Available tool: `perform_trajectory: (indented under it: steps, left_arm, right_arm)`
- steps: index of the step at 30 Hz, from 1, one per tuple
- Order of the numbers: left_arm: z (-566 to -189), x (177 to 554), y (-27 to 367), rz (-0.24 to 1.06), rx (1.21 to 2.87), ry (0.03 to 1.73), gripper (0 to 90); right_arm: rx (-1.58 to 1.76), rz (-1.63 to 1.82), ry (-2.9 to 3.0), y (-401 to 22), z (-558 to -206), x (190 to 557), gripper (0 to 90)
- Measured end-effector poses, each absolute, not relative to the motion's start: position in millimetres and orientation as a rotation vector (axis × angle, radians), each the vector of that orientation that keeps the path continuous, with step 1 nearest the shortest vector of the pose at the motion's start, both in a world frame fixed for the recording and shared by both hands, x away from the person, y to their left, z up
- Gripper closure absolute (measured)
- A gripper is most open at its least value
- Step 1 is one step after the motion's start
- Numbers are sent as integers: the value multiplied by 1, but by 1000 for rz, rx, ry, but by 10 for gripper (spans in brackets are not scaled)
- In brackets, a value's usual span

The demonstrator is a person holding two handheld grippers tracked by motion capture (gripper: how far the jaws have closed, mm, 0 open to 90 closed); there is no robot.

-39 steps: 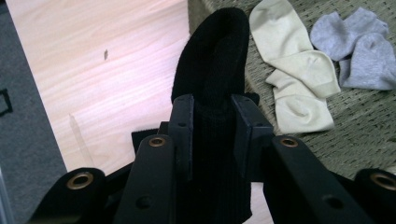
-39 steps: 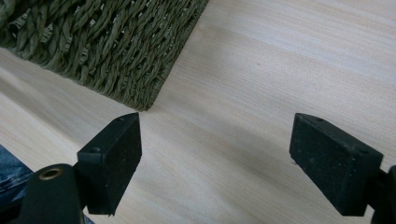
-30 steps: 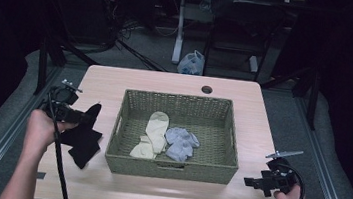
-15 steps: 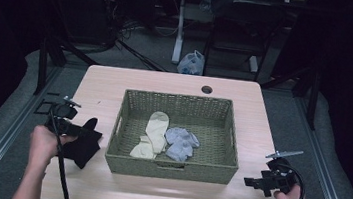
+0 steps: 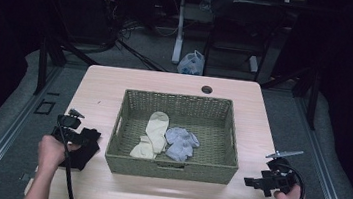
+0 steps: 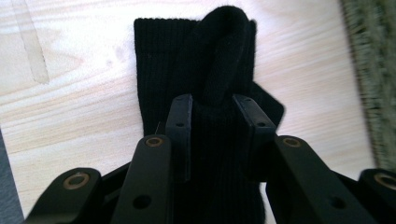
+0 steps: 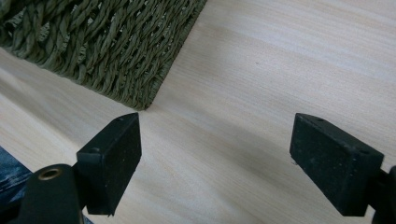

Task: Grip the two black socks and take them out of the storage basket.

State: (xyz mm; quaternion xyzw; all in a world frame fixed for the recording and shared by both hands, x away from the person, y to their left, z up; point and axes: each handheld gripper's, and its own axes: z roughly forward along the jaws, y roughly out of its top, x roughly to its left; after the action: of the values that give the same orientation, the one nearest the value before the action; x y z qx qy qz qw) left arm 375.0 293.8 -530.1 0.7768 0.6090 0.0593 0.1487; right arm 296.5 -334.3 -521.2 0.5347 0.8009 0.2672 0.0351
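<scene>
Left tongs point(image 6: 212, 105) clamped on black sock point(image 6: 196, 70), sock lying on surface point(image 5: 115, 92) left of wicker basket point(image 5: 171, 169). Right tongs point(image 7: 215, 158) apart, empty, near basket corner.

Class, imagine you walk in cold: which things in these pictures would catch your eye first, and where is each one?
First, the green woven basket in the middle of the table, with a cream sock and a grey-blue sock side by side inside. Next, the black sock on the wood left of the basket, pinched by the left hand-held gripper. The right hand-held gripper is open over bare wood.
</scene>
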Motion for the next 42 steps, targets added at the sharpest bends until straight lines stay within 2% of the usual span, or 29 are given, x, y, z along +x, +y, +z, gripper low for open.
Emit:
perform_trajectory:
  steps: [12, 13, 18, 20, 22, 26, 29, 38, 42]
  left_arm:
    - [-536, 376, 293, 185, 2229, 1760, 685]
    - [-535, 376, 294, 171, 2222, 1767, 652]
    - [-523, 372, 297, 187, 2176, 1786, 292]
    - [-513, 369, 297, 222, 2155, 1783, 185]
    - [-499, 364, 296, 251, 2150, 1745, 137]
    - [-475, 352, 290, 312, 2151, 1686, 74]
    - [-459, 341, 281, 368, 2161, 1633, 58]
    - [-448, 308, 268, 414, 2183, 1570, 34]
    - [-453, 295, 265, 384, 2214, 1560, 10]
  right_arm:
    - [1640, 829, 2465, -334, -520, 296, 165]
    - [1640, 830, 2465, -334, -520, 296, 165]
    - [1640, 831, 2462, -334, -521, 296, 165]
    - [1641, 830, 2461, -334, -521, 296, 165]
    - [1637, 822, 2469, -335, -521, 297, 165]
    - [1640, 824, 2465, -334, -521, 296, 164]
    - [1637, 821, 2473, -334, -520, 296, 164]
    - [1640, 824, 2468, -334, -521, 296, 164]
    - [1636, 830, 2459, -334, -520, 296, 164]
